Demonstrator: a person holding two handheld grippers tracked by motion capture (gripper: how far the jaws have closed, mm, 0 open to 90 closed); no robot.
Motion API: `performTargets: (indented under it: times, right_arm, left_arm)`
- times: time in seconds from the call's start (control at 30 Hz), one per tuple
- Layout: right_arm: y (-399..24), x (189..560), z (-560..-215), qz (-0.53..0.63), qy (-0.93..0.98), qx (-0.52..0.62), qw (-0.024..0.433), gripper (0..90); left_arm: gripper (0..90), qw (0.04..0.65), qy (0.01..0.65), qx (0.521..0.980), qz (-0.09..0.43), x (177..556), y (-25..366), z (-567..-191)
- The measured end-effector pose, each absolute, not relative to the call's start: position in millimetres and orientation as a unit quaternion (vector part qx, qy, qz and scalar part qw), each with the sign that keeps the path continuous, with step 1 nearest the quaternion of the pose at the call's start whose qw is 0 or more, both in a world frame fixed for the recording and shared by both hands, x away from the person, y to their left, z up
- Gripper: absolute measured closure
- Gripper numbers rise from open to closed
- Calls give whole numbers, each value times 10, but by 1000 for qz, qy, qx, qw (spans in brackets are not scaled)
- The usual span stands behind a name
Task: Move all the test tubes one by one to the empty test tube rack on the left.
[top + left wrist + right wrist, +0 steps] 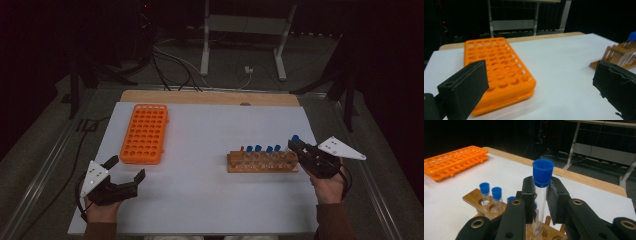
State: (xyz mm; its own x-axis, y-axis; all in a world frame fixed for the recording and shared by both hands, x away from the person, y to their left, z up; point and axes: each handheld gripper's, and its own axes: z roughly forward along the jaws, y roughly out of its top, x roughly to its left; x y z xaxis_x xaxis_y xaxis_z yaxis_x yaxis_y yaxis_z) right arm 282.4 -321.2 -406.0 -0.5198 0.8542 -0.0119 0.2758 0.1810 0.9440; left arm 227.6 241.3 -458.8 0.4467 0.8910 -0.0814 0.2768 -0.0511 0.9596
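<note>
Dark room, grey floor, white metal stand, black cables

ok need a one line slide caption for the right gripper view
Right gripper clamps a clear blue-capped test tube above the wooden tube rack, orange plastic rack beyond on the white table.

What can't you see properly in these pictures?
- The bottom of the tube in the right gripper: right gripper view, hidden behind the jaws.
- Whether that tube's tip has left the wooden rack: high view, too small and dark.
- The wooden rack's far end: left gripper view, cut off by the right edge.
- The orange rack's near corner: left gripper view, behind a jaw of the left gripper.
</note>
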Motion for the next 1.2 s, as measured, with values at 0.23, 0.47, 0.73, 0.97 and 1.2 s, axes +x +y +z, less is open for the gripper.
performTargets:
  times: [0.23, 0.47, 0.73, 0.97, 1.2]
  right_arm:
    - [-3158, 2770, -4036, 504, 723, 388, 272, 772]
    - [-3035, 2741, -4010, 509, 732, 375, 255, 772]
    - [-2825, 2735, -3987, 523, 744, 350, 224, 772]
    - [-2590, 2777, -3984, 533, 751, 333, 203, 771]
    - [-2328, 2854, -3960, 541, 757, 316, 186, 771]
  left_arm:
    - [8, 548, 416, 668, 282, 2302, 2295, -4413]
    - [7, 555, 403, 676, 270, 2369, 2144, -4347]
    - [7, 555, 380, 698, 246, 2470, 1917, -4349]
    - [7, 550, 357, 718, 236, 2579, 1663, -4341]
    - [8, 557, 331, 728, 223, 2666, 1432, -4273]
